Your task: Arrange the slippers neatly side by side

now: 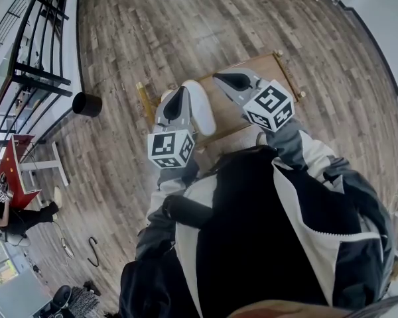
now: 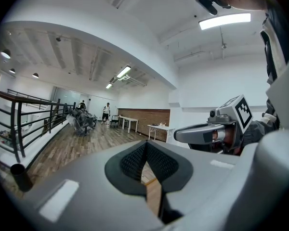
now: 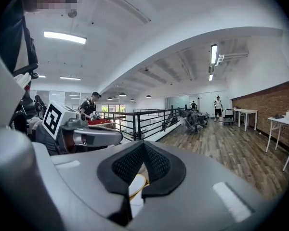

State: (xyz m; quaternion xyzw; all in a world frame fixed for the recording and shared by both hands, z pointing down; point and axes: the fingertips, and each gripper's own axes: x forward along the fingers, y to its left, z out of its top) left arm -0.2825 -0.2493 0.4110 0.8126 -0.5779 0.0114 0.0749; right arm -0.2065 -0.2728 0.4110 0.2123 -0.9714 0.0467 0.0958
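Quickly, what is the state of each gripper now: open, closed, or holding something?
Left gripper: closed, holding nothing.
Right gripper: closed, holding nothing.

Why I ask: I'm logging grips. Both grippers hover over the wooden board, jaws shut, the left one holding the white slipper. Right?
No: the left gripper holds nothing. The left gripper view shows its jaws shut and empty, and the head view shows the white slipper lying on the wooden board below. The rest stands.
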